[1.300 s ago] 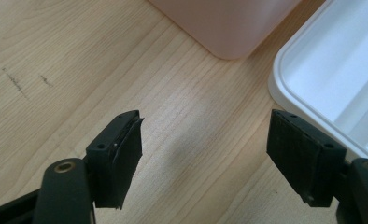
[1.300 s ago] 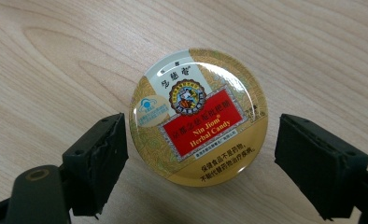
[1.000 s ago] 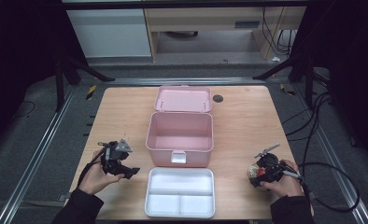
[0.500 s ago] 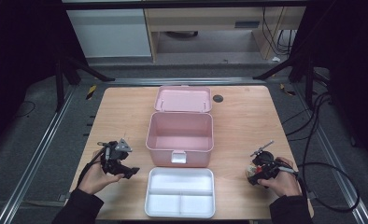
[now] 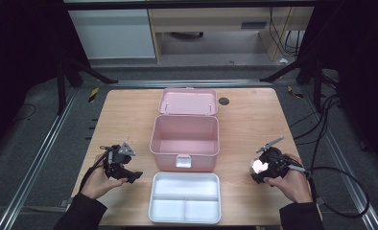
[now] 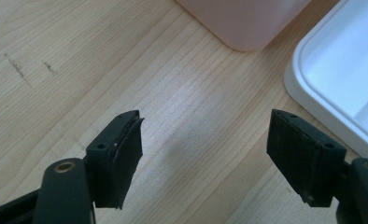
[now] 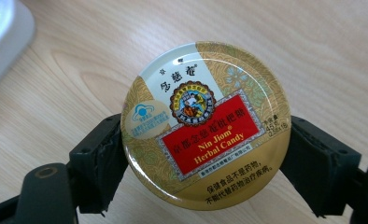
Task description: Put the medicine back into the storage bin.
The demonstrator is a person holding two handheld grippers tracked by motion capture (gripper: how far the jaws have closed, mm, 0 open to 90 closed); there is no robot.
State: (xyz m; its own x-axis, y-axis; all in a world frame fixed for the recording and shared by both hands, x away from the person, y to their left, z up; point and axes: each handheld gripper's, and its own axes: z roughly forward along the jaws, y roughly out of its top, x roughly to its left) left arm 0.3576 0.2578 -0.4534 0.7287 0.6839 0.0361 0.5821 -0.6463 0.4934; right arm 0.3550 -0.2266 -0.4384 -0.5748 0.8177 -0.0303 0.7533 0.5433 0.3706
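One candy tin (image 7: pixel 205 126) is now clamped in the right gripper (image 5: pixel 266 165) — lifted nearer the pink box (image 5: pixel 184 141); the left gripper (image 6: pixel 205 149) is held agape.

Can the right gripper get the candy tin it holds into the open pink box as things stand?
Probably yes: the right gripper grips the candy tin, and the pink box stands open.

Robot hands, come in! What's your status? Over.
Left gripper open, empty, over bare table. Right gripper shut on candy tin, held above the table. Pink box open, white tray empty. Nothing in the way.
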